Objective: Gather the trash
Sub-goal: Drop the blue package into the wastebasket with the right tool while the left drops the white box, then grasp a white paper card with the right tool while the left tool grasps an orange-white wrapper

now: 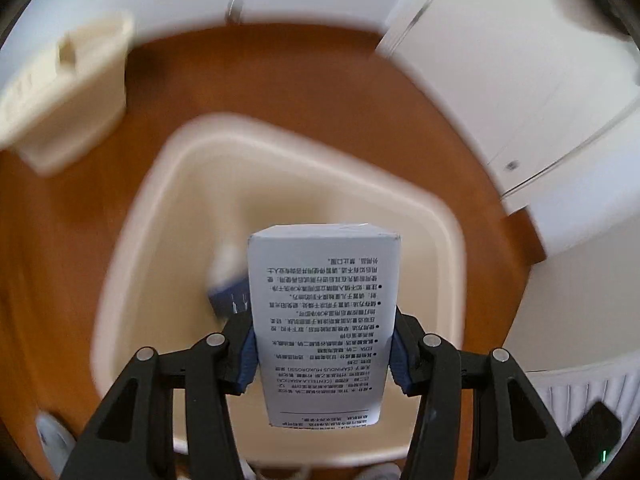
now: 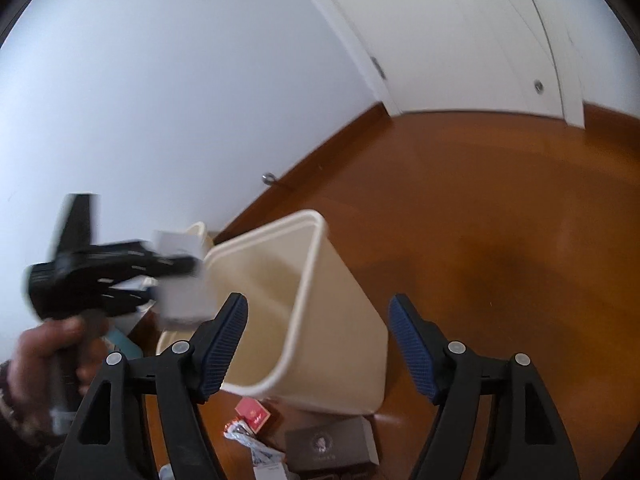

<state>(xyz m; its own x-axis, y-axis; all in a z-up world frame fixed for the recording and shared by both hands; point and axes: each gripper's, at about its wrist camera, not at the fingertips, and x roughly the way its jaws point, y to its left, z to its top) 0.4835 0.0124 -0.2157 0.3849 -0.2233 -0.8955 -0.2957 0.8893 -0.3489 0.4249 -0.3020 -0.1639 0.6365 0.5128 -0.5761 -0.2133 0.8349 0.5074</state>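
Observation:
My left gripper (image 1: pixel 322 350) is shut on a white carton printed with black text (image 1: pixel 324 320) and holds it over the open mouth of a cream waste bin (image 1: pixel 160 216). A blue and white item (image 1: pixel 228 284) lies inside the bin. In the right wrist view the left gripper (image 2: pixel 176 264) with the white carton (image 2: pixel 180 296) is blurred at the bin's left rim (image 2: pixel 308 248). My right gripper (image 2: pixel 318 340) is open and empty in front of the bin.
A second cream bin (image 1: pixel 68 92) stands at the back left by the white wall. Loose trash lies on the wooden floor below the bin: a red packet (image 2: pixel 254 416), a grey box (image 2: pixel 332 448), a crumpled wrapper (image 2: pixel 244 440). White doors (image 2: pixel 460 36) stand at the right.

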